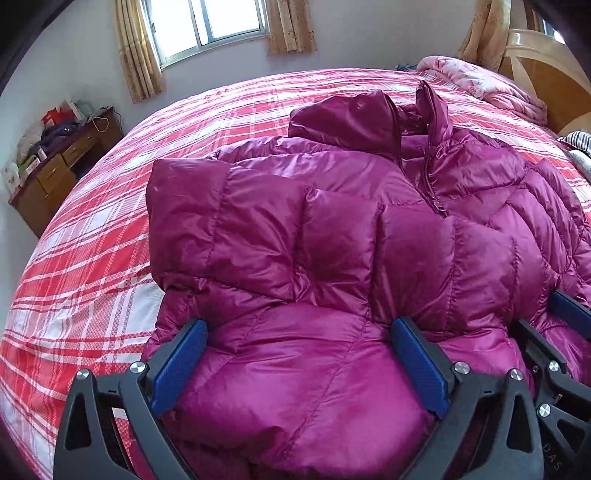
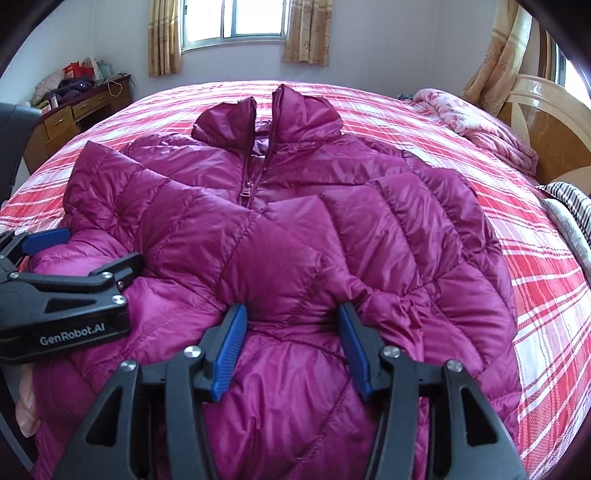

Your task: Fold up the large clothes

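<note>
A magenta quilted down jacket [image 1: 332, 229] lies front-up on the bed, collar away from me, both sleeves folded across its chest; it also shows in the right wrist view [image 2: 295, 229]. My left gripper [image 1: 299, 332] is open, its blue pads on either side of a bulge of the jacket's near hem. My right gripper [image 2: 291, 317] is open, its pads also straddling a puffed ridge of the hem. The left gripper shows at the left of the right wrist view [image 2: 74, 258], and the right gripper at the right edge of the left wrist view [image 1: 554, 332].
The bed has a red and white plaid sheet [image 2: 535, 295]. A pink quilt [image 2: 487, 125] and wooden headboard [image 2: 554, 129] are at the right. A wooden desk [image 1: 55, 173] with clutter stands at the left wall. A curtained window [image 2: 236, 22] is behind.
</note>
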The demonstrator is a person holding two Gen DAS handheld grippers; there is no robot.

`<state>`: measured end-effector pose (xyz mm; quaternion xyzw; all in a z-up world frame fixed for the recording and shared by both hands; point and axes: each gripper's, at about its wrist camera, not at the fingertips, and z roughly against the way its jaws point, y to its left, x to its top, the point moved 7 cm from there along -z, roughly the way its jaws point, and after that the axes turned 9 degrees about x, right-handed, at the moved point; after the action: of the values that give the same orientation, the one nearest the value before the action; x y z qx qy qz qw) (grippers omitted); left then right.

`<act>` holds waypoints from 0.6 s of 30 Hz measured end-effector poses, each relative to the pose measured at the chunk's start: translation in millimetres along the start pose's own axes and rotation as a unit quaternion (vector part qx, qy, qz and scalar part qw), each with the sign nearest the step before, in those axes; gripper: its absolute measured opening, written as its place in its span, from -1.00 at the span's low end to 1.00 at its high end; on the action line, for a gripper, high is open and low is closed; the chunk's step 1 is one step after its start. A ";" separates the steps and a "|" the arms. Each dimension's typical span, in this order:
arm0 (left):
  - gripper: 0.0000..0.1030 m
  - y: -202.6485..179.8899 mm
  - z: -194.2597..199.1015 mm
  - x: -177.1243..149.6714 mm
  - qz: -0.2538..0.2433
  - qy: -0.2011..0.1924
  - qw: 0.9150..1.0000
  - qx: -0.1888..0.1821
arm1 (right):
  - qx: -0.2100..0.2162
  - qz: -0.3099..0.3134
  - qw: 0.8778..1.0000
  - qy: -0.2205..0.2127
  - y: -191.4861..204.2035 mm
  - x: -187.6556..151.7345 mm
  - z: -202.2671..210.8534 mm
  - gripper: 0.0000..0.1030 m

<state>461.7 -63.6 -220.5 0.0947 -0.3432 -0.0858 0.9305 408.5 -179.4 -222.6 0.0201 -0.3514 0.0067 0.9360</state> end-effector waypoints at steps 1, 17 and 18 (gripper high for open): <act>0.96 0.0 -0.2 -0.5 0.001 0.000 1.000 0.000 | 0.000 0.000 1.000 0.000 0.2 -0.1 -0.1 0.06; 0.98 8.5 11.1 0.4 0.004 -0.003 1.000 0.005 | 0.012 -0.001 1.000 0.004 -0.2 0.9 1.8 0.07; 0.98 10.9 16.7 1.6 0.004 -0.006 1.000 0.003 | 0.017 0.002 1.000 0.005 -0.8 1.1 3.0 0.08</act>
<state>453.0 -55.4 -204.5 0.0952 -0.3493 -0.0818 0.9286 407.3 -180.3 -219.7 0.0357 -0.3463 0.0145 0.9373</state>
